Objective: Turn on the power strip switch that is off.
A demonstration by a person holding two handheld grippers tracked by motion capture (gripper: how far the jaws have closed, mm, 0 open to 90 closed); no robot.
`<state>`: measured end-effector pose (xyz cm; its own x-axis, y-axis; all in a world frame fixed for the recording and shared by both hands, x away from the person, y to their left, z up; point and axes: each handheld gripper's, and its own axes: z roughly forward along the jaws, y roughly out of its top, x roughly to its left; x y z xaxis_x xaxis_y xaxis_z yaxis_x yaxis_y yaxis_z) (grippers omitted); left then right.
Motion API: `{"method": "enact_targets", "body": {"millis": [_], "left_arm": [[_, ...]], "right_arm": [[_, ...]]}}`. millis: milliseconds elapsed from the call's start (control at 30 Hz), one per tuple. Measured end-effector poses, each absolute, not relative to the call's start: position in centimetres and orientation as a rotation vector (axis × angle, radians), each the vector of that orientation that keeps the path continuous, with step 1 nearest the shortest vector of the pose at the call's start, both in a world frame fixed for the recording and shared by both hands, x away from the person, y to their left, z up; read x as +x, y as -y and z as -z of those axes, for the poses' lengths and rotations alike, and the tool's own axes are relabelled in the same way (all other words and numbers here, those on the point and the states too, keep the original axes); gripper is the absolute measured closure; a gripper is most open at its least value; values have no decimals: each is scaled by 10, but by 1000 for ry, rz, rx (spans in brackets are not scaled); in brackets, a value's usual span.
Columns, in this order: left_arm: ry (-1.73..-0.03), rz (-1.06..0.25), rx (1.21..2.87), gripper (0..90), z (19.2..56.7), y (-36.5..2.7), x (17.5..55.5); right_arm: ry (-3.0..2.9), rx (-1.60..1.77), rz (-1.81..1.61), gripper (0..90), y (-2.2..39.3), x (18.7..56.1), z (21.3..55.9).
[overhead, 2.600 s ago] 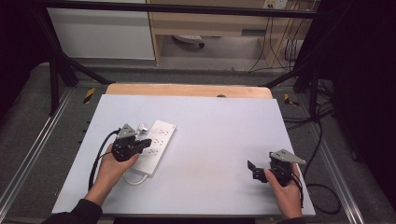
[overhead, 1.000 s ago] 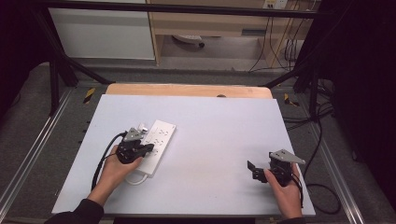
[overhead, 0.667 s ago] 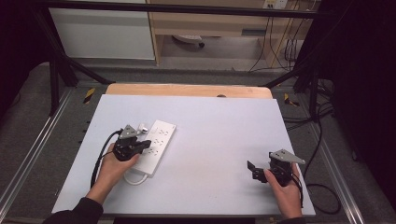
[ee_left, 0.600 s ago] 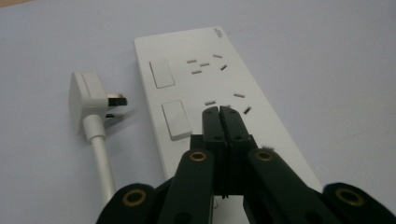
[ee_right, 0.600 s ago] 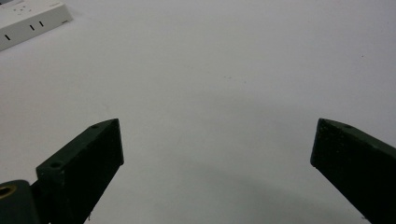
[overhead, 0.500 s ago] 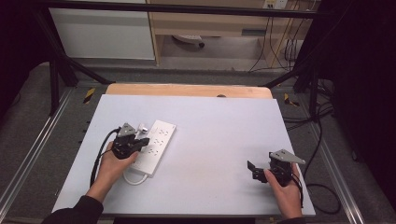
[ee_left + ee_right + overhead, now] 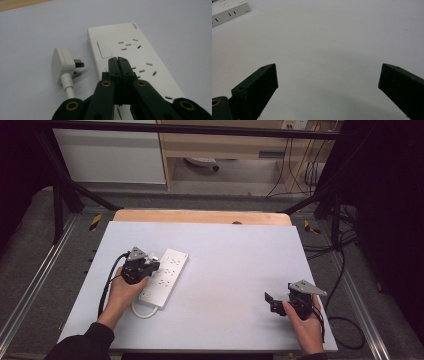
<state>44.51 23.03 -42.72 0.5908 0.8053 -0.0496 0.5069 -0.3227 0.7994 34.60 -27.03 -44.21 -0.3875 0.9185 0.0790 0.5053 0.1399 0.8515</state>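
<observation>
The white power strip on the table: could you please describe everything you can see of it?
The power strip is a flat, white, plastic-looking rectangular block lying face up on the pale table, left of centre. Its top carries several groups of socket slots and one rectangular button near the far end. A white cord loops out from its near end. Its white plug lies unplugged on the table beside it, prongs pointing toward the strip. The left gripper, jaws closed together, is over its near half; I cannot tell if they touch.
</observation>
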Motion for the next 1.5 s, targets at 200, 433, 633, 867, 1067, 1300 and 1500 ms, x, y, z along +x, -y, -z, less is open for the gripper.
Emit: {"method": "enact_targets", "body": {"millis": [200,433,633,867,1067,1300,1500], "left_arm": [[-1042,-462,2006,900,429,-229,447],[-1046,-461,2020,900,431,-229,447],[-1042,-460,2036,900,433,-227,447],[-1047,-451,2028,900,433,-227,446],[-1040,-455,2033,900,433,-227,446],[-1040,-446,2024,900,434,-228,446],[-1039,-444,2022,900,434,-228,446]], "right_arm": [[-1958,1361,-1167,30,270,346,442],[-1956,1360,-1169,30,270,346,442],[-1956,1360,-1169,30,270,346,442],[-1957,1359,-1168,30,270,346,442],[-1959,1360,-1166,30,270,346,442],[-1958,1358,-1167,30,270,346,442],[-1964,1358,-1164,30,270,346,442]]}}
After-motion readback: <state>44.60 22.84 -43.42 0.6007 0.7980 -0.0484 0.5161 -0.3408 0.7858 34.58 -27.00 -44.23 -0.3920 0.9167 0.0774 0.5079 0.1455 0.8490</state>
